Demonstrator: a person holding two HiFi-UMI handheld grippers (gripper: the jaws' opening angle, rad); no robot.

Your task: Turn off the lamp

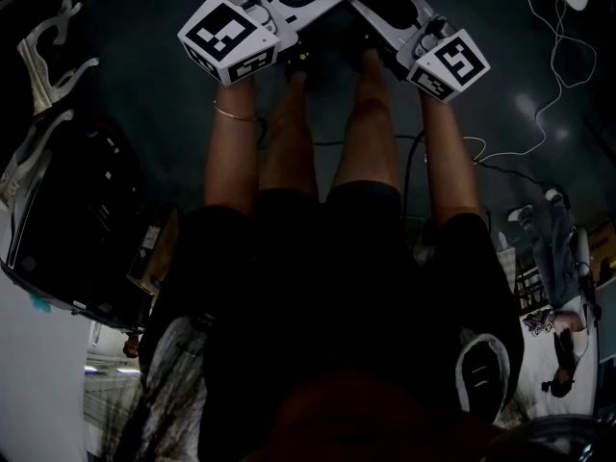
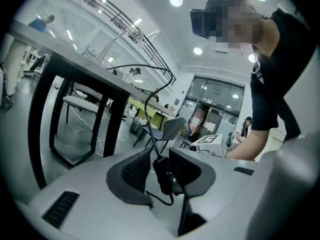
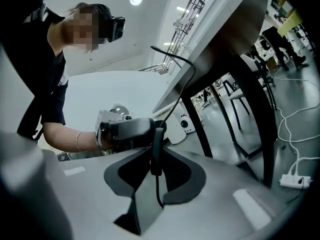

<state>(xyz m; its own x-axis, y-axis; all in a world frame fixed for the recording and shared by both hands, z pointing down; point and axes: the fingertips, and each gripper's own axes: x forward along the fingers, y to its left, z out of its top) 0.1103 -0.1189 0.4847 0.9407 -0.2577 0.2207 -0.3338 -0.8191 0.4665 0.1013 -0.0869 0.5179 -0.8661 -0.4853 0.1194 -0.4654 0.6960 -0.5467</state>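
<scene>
Here, clenched from opposite sides on the black inline switch (image 2: 163, 176), left gripper (image 2: 159, 156) and right gripper (image 3: 156, 151) alike, switch below the table (image 3: 225, 39) edge, long axis upright, cable (image 3: 192, 71) running up from its top.

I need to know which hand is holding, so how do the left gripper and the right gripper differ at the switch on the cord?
The left gripper seems clamped on the inline switch; the right gripper has the switch between its jaws, but whether they press cannot be told. The arm behind the left gripper wears a bracelet; the one behind the right gripper shows none. Both meet tip to tip at that switch.
</scene>
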